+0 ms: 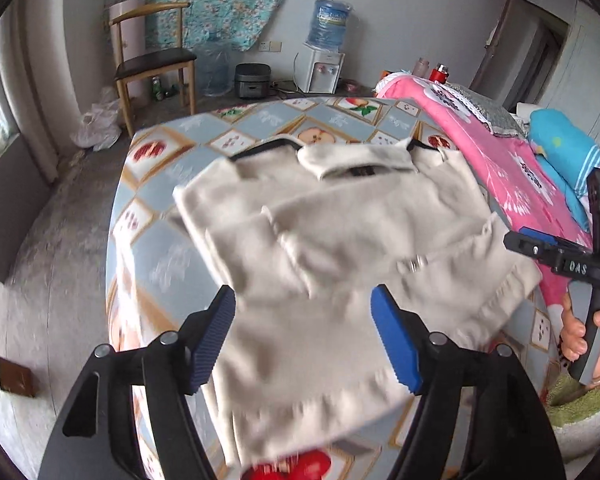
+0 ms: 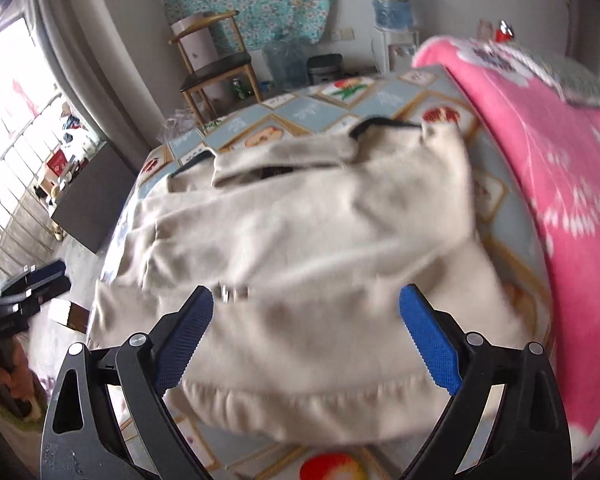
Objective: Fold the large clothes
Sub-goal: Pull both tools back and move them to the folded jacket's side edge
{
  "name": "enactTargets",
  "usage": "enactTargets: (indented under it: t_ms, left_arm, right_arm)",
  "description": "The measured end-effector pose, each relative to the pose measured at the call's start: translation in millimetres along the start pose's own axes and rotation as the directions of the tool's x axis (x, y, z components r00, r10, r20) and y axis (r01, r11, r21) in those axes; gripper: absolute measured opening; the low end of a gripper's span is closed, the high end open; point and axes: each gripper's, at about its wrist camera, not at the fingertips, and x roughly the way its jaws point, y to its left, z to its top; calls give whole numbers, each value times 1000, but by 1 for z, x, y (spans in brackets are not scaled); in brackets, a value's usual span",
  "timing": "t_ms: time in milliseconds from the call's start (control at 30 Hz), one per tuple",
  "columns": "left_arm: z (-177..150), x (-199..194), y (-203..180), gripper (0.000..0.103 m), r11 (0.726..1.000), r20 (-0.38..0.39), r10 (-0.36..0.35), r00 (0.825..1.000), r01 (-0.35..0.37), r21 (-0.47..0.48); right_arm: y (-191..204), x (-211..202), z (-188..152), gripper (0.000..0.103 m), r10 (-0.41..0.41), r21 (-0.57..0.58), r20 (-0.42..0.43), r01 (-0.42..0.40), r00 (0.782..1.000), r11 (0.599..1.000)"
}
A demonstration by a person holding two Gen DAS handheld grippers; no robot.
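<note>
Both the left gripper (image 1: 303, 300) and right gripper (image 2: 306, 300) point steeply downward, jaws spread wide, gripping nothing.

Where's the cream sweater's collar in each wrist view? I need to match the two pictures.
Left wrist view: the collar sits just above centre, at the sweater's far edge on the table.
Right wrist view: the collar sits left of centre, upper middle, again at the far edge.
Shared landmark: the wooden chair by the back wall, upper left in both views.
</note>
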Motion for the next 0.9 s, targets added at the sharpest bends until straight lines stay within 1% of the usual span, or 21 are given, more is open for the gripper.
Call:
enactTargets:
  t_ms: [67,100,233,267,333,433,533,633,667,733,767,900]
  left_arm:
    - [-26,-9,-2,71,1000,12,-3,1000,3,-18]
    - [-42,-12,-4,72,999,15,-16,1000,16,-29]
    - [-88,-12,-11,72,999,-9,-31,999,31,-38]
    - [-99,-10,-12,72,998,-21,-40,999,38,-52]
    - [-115,-6,-12,72,995,-36,-59,998,56,-86]
    - [-130,-1,-7,72,984,-23,-93,995,89,-154]
    - [-142,6,-2,72,969,-4,-124,992,120,-217]
    - [-149,13,4,72,947,20,-151,988,151,-283]
    - [-151,14,6,72,937,32,-159,987,161,-311]
    - [-152,14,12,73,916,81,-165,983,183,-357]
    - [-153,14,15,74,908,91,-167,982,189,-374]
    - [-151,17,25,75,861,142,-188,972,232,-453]
  right_arm:
    - [-6,-6,-23,91,0,40,-15,1,1000,999]
    - [-9,-7,-33,91,0,51,-24,2,1000,999]
    - [-19,-14,-75,91,-14,105,-62,21,998,994]
    - [-23,-16,-84,91,-22,118,-70,30,997,993]
    - [-31,-20,-101,91,-37,152,-78,48,996,987]
    - [-47,-27,-121,91,-39,222,-80,56,996,973]
    - [-59,-33,-133,91,-49,261,-73,66,996,963]
    - [-69,-34,-141,91,-45,289,-69,63,997,955]
    - [-72,-32,-141,91,-42,298,-67,60,997,953]
    - [-78,-29,-143,91,-42,318,-70,62,997,946]
    - [-81,-28,-144,91,-38,328,-68,59,997,943]
    - [-87,-26,-141,91,-23,350,-37,35,999,936]
